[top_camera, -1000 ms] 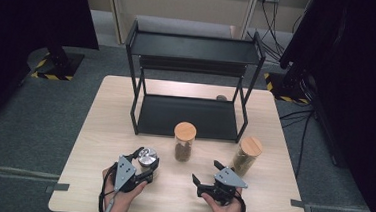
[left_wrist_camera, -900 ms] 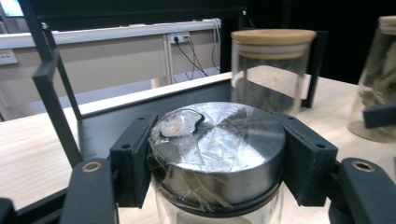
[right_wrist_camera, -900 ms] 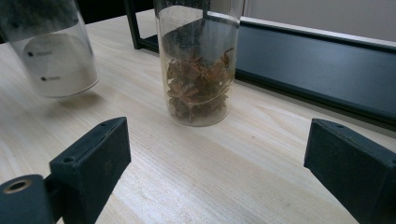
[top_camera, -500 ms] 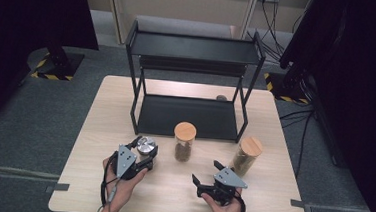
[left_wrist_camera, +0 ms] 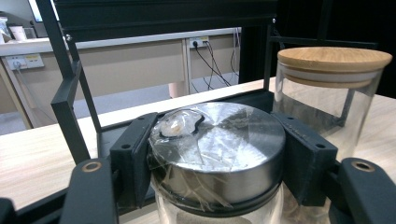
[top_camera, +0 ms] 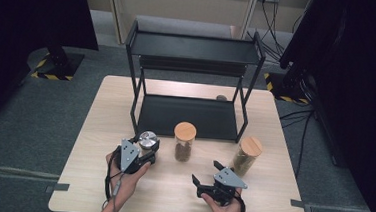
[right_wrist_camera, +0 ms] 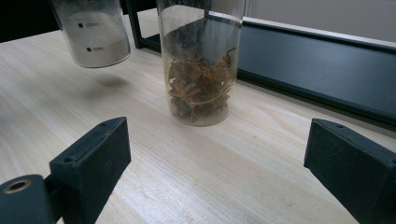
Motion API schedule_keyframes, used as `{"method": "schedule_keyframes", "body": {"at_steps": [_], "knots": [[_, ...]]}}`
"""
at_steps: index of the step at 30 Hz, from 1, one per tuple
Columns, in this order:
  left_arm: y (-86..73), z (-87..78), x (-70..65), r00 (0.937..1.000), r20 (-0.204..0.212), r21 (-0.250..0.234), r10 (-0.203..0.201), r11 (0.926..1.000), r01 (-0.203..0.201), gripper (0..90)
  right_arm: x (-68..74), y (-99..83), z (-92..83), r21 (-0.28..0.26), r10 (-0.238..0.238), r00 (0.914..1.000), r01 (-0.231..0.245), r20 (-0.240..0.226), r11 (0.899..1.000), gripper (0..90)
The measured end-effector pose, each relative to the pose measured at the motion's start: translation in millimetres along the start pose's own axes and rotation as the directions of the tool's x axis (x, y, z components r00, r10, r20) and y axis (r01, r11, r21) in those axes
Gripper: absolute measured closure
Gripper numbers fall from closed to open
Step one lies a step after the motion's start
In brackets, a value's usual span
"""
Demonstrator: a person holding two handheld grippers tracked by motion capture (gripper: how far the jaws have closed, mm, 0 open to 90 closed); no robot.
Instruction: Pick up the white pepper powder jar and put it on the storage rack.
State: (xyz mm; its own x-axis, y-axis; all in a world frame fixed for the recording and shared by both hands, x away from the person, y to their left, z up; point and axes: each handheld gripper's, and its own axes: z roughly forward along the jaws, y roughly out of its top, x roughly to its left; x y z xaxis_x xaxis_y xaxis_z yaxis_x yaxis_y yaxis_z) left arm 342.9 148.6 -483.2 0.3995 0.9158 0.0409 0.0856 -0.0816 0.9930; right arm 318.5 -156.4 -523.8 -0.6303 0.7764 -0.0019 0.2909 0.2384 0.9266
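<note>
The steel-lidded jar [left_wrist_camera: 217,158] is clamped between the jaws of the left gripper [top_camera: 145,152], taken just under its lid and lifted off the table [top_camera: 269,202], as its shadow in the right gripper view suggests. It is held near the rack's [top_camera: 195,49] front left leg. Glass walls and a plastic film over the lid are judged slippery and breakable, so a firm hold at the neck looks wise. The right gripper [top_camera: 205,173] is held wide open and empty, low over the table, with the star anise jar [right_wrist_camera: 201,65] ahead.
</note>
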Motion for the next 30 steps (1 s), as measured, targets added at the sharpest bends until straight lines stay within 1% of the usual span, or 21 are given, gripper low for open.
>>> {"method": "schedule_keyframes", "body": {"at_steps": [11, 17, 30], "knots": [[8.9, 9.7, 0.7, 0.9999, -0.011, -0.012, -0.002, 0.9999, 0.002, 34.8, 0.9, -0.1, -0.2, 0.000, -0.001, 1.0000, 0.001, -0.001, 1.000, 7.1], [9.4, 15.9, 1.0, 0.9999, -0.013, -0.005, 0.005, 1.0000, -0.005, 34.8, 1.0, -0.1, -0.2, 0.001, -0.002, 1.0000, 0.002, -0.002, 1.000, 7.1], [12.2, 25.4, 5.5, 0.9994, -0.033, -0.003, -0.003, 1.0000, 0.003, 34.8, 2.1, -0.1, -0.3, 0.001, -0.004, 1.0000, 0.004, -0.004, 1.000, 7.1]]}}
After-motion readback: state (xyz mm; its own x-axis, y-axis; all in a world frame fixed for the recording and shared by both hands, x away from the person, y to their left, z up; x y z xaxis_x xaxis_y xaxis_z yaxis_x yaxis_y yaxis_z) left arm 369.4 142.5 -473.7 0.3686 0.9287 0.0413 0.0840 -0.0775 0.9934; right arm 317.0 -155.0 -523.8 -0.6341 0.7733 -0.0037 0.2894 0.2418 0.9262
